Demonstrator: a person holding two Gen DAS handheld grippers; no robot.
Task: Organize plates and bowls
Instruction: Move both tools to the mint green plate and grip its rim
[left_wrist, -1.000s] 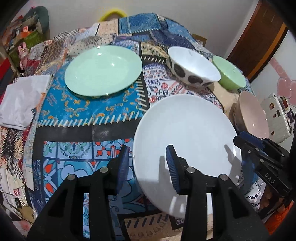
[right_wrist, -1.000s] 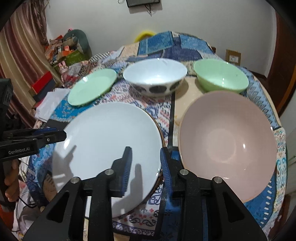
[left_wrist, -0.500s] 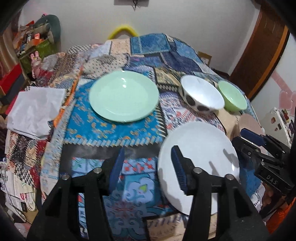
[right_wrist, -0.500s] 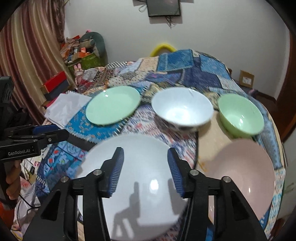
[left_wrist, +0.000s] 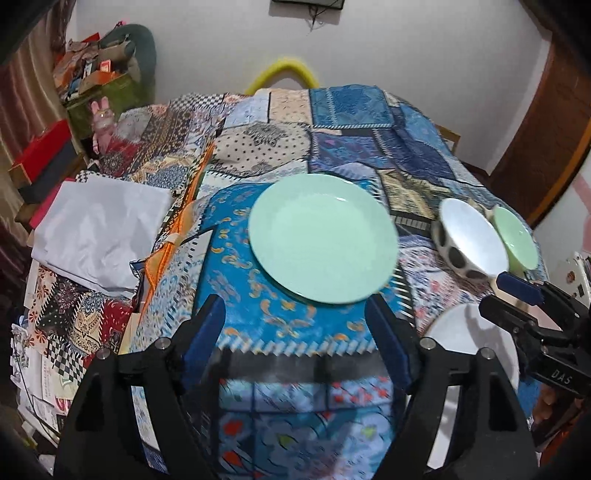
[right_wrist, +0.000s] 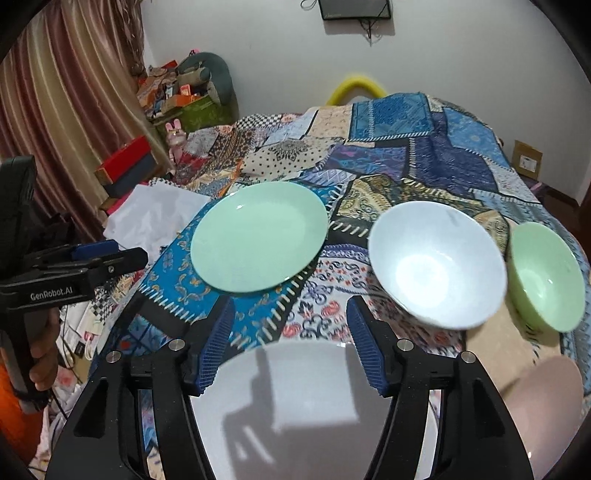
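Both jaw sets just opening wider, nothing lying between either pair: left gripper (left_wrist: 295, 343) gaping above the patterned tablecloth (left_wrist: 280, 413), right gripper (right_wrist: 291, 343) gaping over the far rim of the white plate (right_wrist: 306, 410). Taking the white plate as landmark: green plate (left_wrist: 323, 238) lying flat beyond it and to its left, well apart; spotted white bowl (right_wrist: 437, 264) standing beyond it to the right; green bowl (right_wrist: 546, 275) just beside that bowl, farther right; pink bowl (right_wrist: 546, 410) sitting close at the white plate's right. Judging the step in hand as lining up on the green plate for stacking with the white one, though not certain. Advising: approaching the green plate's near rim low and nearly level with the cloth, slipping one pad under the lip and one over, pinching on the rim only. Keeping jaws wide until the rim is fully seated between the pads. Watching for cloth bunching under the lower pad. Keeping the right gripper away from the spotted white bowl while moving. Lifting level, avoiding tilt, since a glazed plate is likely slipping easily.
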